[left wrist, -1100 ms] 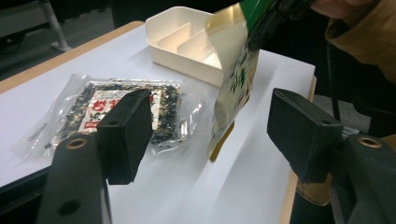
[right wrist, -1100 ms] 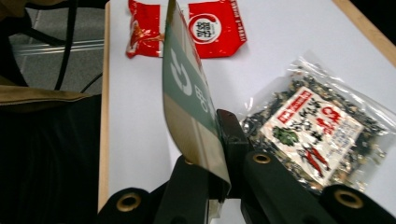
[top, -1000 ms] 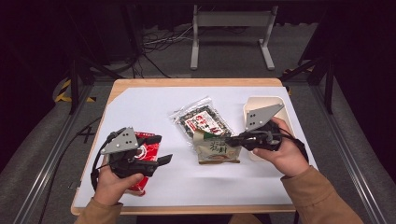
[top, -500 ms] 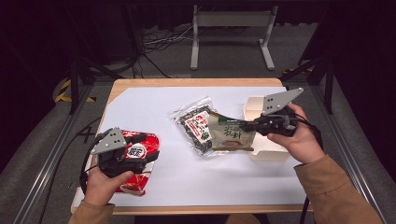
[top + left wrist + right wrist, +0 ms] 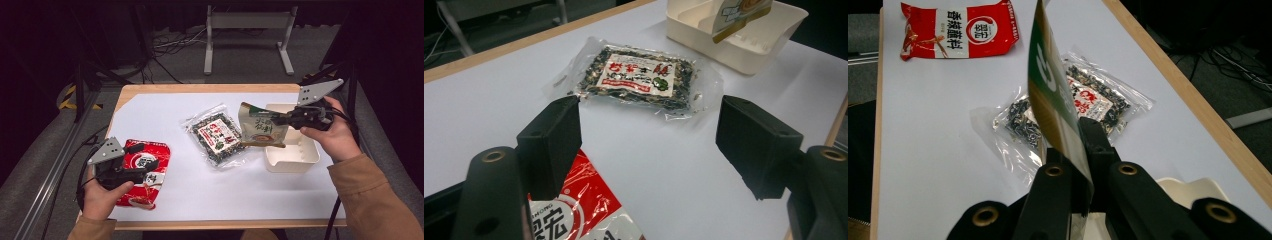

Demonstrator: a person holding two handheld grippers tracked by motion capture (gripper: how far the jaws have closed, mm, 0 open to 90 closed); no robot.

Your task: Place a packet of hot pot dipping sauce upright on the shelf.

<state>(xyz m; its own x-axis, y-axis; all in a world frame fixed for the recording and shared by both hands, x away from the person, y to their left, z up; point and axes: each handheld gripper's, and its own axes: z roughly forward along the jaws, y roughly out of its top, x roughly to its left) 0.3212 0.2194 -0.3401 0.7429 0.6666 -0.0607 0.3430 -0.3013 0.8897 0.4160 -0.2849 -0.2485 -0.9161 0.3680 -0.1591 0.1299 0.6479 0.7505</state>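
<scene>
Your right tool has its jaws clamped on one edge of the green-and-tan packet, which hangs clear of the tabletop at the left rim of the cream bin on the right side. The grip is thin: in the right gripper view the packet stands edge-on from the jaws, so it could swing or slide out if you tilt the hand quickly. Its lower corner could also catch the bin's rim or one of the dividers and fold, leaving it propped half outside. Lower it squarely over a slot before you let go.

Your left tool sits at the near left with its jaws spread and nothing between them; they have just been opening. The red snack bag lies flat under it, one corner reaching below the left jaw in the left gripper view. Closing from here may only pinch the film and drag the bag, or nip the crinkly edge and tear it.

The clear bag of dark dried food lies in the middle, well apart from both tools.

A second ago the green packet lay flat just beside that clear bag with your right tool on it; now it is lifted and carried right to the bin. The left tool has drawn nearer and lower on the red bag.
</scene>
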